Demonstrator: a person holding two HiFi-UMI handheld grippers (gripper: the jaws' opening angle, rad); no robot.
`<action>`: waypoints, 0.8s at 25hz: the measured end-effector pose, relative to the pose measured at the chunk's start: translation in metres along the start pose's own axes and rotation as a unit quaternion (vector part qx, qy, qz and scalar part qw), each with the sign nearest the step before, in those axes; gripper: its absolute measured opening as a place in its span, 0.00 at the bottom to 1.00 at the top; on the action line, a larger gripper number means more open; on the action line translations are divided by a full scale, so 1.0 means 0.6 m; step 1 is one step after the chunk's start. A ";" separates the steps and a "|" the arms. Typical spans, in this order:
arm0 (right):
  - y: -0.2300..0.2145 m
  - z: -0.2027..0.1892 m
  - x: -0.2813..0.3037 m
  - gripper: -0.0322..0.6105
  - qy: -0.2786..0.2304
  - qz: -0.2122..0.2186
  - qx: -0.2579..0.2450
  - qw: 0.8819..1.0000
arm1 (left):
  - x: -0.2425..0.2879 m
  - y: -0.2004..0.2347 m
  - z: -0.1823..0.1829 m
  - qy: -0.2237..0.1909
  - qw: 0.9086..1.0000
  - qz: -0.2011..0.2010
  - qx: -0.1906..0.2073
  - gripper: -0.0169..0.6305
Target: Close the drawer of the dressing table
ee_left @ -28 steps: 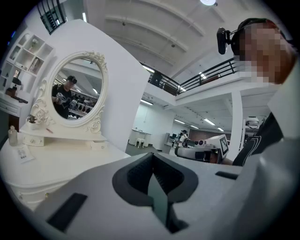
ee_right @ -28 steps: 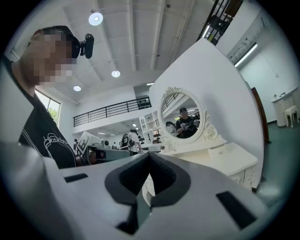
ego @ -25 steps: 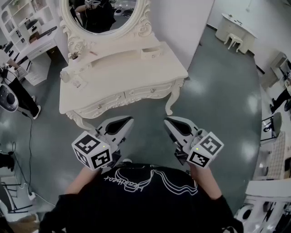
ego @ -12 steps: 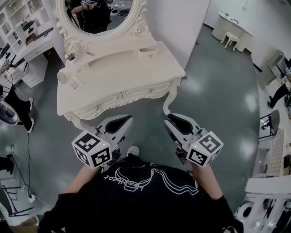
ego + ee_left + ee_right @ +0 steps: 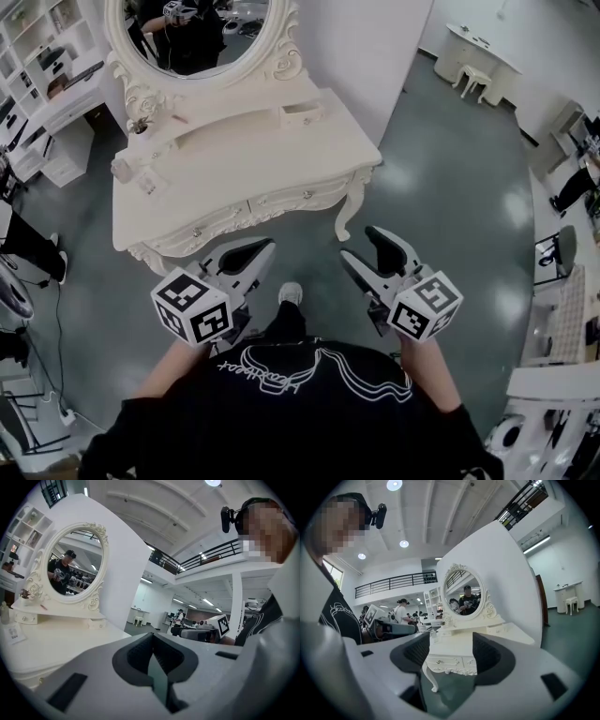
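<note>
Head view: the dressing table (image 5: 234,178) fills the upper left and centre. A small drawer (image 5: 302,114) on its raised back shelf, right of the mirror (image 5: 192,37), seems to jut out, so the closing looks not yet begun; the front drawers look flush. Both grippers sit low in the frame, well apart from the table. The left gripper (image 5: 261,249) has its fingers together. The right gripper (image 5: 367,246) has just been opening and holds nothing. Only grey floor (image 5: 450,187) and the person's shoe (image 5: 291,293) lie between. Shelves (image 5: 37,56) stand at the upper left.

Left gripper view: the jaws are pressed together and empty, with the tabletop at the left.

Right gripper view: the jaws are spread wide, framing the distant table with nothing between them.
</note>
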State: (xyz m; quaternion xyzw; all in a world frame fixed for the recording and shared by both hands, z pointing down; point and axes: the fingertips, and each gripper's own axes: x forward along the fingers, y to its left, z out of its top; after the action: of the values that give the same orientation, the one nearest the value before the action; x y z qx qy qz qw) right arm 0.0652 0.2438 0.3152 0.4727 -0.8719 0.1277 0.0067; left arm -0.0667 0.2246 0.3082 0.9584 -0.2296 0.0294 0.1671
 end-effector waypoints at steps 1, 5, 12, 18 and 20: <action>-0.010 0.000 0.004 0.49 0.000 -0.006 0.001 1.000 | 0.006 0.006 0.000 0.002 1.000 -0.001 -0.001 0.03; -0.048 -0.005 0.028 0.51 0.005 -0.023 0.005 1.000 | 0.032 0.034 -0.001 0.008 1.000 -0.006 -0.005 0.03; -0.113 0.001 0.101 0.52 0.017 -0.030 0.013 0.999 | 0.088 0.116 0.018 0.018 1.000 -0.006 -0.015 0.03; -0.189 0.019 0.186 0.52 0.028 -0.037 0.023 0.999 | 0.155 0.213 0.033 0.031 0.999 -0.003 -0.038 0.03; -0.216 0.023 0.217 0.52 0.035 -0.038 0.026 0.998 | 0.180 0.250 0.039 0.034 0.998 0.000 -0.044 0.03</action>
State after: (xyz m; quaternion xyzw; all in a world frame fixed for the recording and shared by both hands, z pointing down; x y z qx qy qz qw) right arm 0.1019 0.0662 0.3468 0.5010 -0.8488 0.1662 0.0299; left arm -0.0382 0.0445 0.3462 0.9485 -0.2248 0.0523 0.2169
